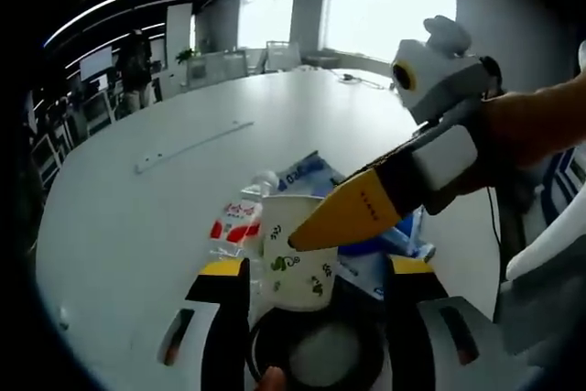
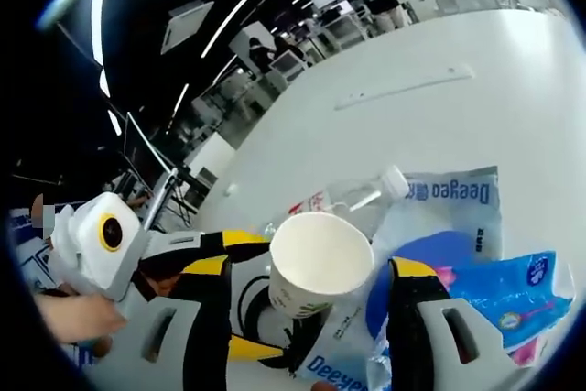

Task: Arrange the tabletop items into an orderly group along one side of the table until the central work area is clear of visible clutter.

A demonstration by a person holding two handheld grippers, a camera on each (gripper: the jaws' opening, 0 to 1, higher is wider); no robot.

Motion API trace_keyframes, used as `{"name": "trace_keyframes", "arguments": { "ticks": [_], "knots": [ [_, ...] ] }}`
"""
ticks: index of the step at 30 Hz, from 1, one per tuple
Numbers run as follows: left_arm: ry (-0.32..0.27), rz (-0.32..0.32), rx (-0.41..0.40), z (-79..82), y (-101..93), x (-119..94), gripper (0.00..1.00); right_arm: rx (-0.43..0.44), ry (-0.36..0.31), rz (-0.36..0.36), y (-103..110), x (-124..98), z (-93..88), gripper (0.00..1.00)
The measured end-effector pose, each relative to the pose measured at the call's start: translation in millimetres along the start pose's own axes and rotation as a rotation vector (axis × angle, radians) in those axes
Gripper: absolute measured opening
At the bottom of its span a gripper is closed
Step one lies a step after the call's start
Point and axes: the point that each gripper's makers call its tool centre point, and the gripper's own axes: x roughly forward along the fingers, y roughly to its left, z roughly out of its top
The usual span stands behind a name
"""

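A white paper cup (image 1: 298, 263) with a dark leaf print stands upright among the packets, between the jaws of my left gripper (image 1: 318, 267), which is open with a gap on each side. My right gripper (image 1: 298, 243) reaches in from the right, its yellow tip at the cup's rim. In the right gripper view the cup (image 2: 316, 267) shows its open mouth between the wide-apart jaws of my right gripper (image 2: 309, 267). My left gripper (image 2: 243, 295) comes in from the left around the cup's base. A clear plastic bottle (image 1: 238, 222) (image 2: 352, 197) with a red label lies beside the cup.
Blue and white Deeyeo tissue packets (image 1: 307, 173) (image 2: 453, 194) lie behind and under the cup, with a bright blue packet (image 2: 508, 286) at the right. A long white strip (image 1: 192, 146) lies farther off on the white table (image 1: 119, 226). Chairs and desks stand beyond it.
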Motion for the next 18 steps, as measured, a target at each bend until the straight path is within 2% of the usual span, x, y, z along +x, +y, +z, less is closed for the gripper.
{"name": "trace_keyframes", "arguments": {
  "ticks": [7, 12, 18],
  "knots": [
    [0.009, 0.001, -0.003, -3.0, 0.4, 4.1, 0.52, 0.002, 0.013, -0.001, -0.7, 4.1, -2.7, 0.66],
    [0.016, -0.004, -0.010, -4.7, 0.1, 6.8, 0.50, 0.007, 0.019, 0.002, -1.1, 7.1, -3.2, 0.60],
    [0.022, -0.006, -0.021, -5.6, 0.4, 8.6, 0.47, 0.009, 0.021, 0.004, 0.5, 10.7, -3.3, 0.59]
  ]
}}
